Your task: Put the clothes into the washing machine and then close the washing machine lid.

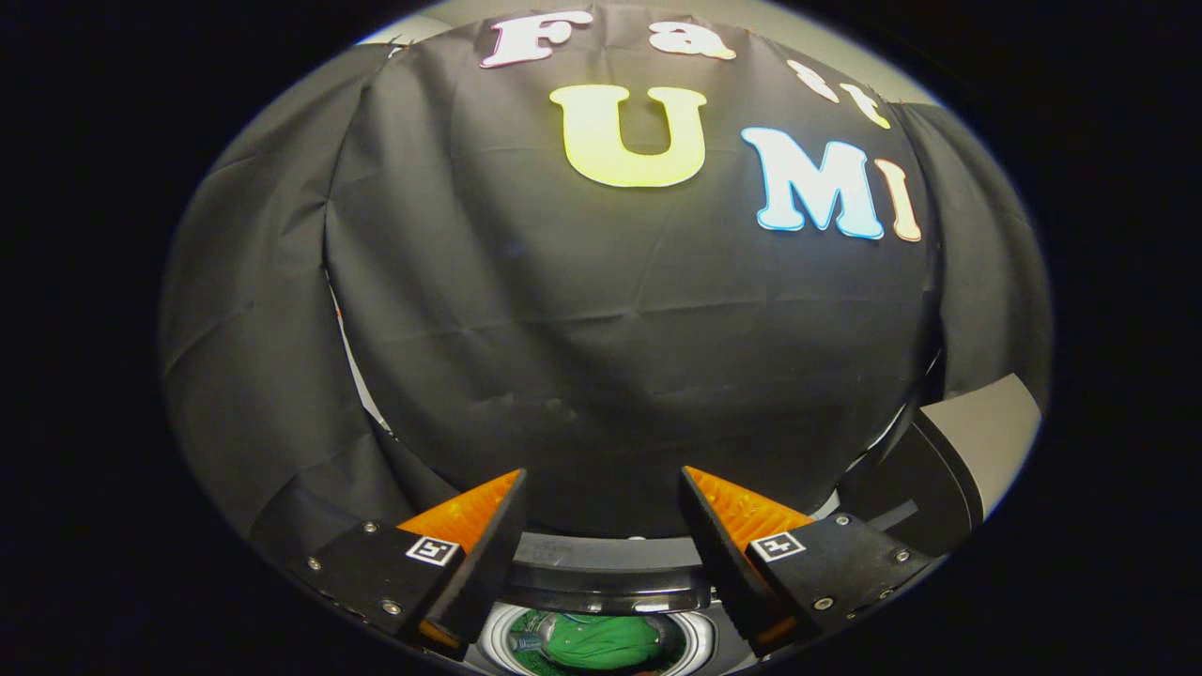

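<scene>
Gripper point(601, 483) held up high w/ fingers spread wide apart, nothing between them, pointing level at booth wall point(620, 357). Washer point(601, 582) sits below, between the fingers; green clothes point(601, 643) lie inside its drum. Lid point(939, 469) stands raised, right of the fingers.

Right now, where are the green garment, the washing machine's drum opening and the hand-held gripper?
Green garment point(601, 641): gripper view, middle of the cloth inside the drum.
Drum opening point(498, 637): gripper view, its pale rim.
Hand-held gripper point(601, 549): gripper view, midway between its spread fingertips.
</scene>
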`<state>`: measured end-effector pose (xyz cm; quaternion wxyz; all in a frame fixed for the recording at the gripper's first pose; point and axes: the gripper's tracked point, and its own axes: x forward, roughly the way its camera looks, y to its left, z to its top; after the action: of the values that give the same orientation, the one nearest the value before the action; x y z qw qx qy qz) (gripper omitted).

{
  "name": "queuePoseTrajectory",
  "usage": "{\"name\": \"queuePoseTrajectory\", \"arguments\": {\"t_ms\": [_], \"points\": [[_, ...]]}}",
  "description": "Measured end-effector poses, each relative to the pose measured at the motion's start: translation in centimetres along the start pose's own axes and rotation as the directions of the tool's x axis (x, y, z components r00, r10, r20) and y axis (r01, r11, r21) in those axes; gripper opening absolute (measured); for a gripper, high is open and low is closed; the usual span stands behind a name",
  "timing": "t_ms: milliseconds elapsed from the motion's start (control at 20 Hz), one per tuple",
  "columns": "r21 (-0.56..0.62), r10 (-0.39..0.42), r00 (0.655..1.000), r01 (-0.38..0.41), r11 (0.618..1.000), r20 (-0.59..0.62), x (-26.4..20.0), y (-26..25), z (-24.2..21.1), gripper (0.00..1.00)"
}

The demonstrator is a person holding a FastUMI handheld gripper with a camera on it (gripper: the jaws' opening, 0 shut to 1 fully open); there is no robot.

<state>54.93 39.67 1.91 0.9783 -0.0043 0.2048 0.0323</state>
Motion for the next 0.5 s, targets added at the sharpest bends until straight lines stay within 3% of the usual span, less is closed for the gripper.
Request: {"name": "queuePoseTrajectory", "arguments": {"t_ms": [500], "points": [[-0.010,0.017,0.998,-0.016,1.000,0.069,-2.5,0.6,-1.6,0.97]]}}
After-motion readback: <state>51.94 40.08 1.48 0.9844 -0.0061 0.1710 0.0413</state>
